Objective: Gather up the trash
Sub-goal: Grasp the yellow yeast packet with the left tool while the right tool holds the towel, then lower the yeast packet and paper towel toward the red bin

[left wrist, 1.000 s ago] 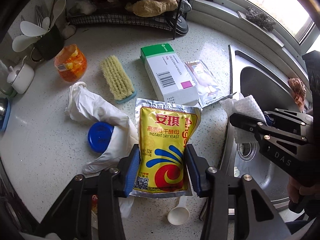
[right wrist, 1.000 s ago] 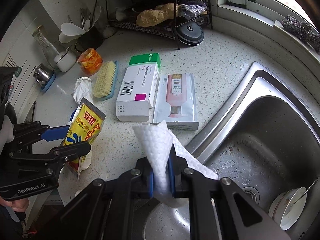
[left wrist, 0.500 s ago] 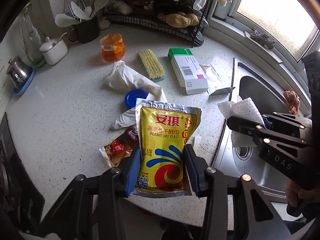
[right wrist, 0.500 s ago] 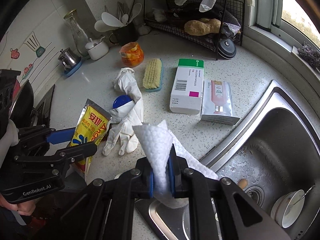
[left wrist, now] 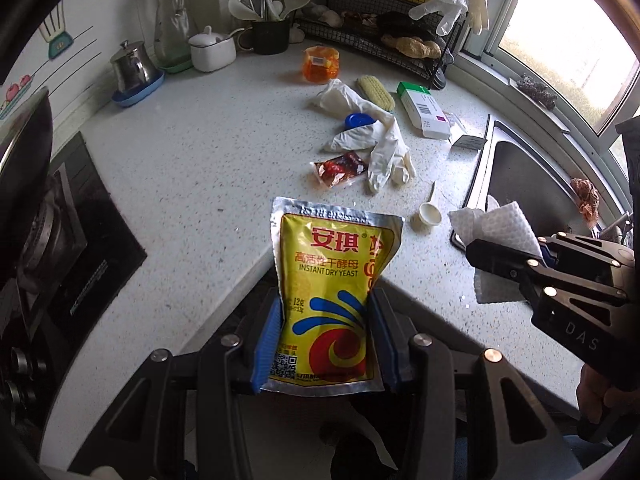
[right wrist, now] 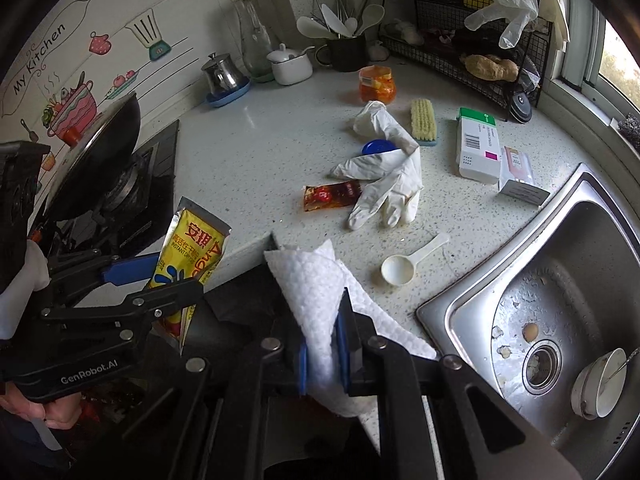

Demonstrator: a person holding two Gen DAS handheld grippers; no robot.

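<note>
My left gripper (left wrist: 326, 336) is shut on a yellow instant dry yeast packet (left wrist: 334, 280), held upright above the counter's front edge; it also shows in the right wrist view (right wrist: 192, 252). My right gripper (right wrist: 324, 344) is shut on a white paper towel (right wrist: 316, 292), also seen in the left wrist view (left wrist: 496, 228). On the counter lie a red sauce sachet (right wrist: 330, 196), white gloves (right wrist: 388, 184), a blue lid (right wrist: 376, 147), a white plastic scoop (right wrist: 404, 266), a medicine box (right wrist: 478, 148) and a pink sachet (right wrist: 518, 176).
A steel sink (right wrist: 560, 300) with a bowl (right wrist: 600, 384) is at the right. A stove with a black wok (right wrist: 96, 160) is at the left. A scrub brush (right wrist: 424, 122), orange jar (right wrist: 376, 84), utensil cup and wire rack (right wrist: 480, 52) stand at the back.
Both grippers have pulled back and up from the counter with their loads. The yeast packet left the counter, uncovering the red sachet and the scoop.
</note>
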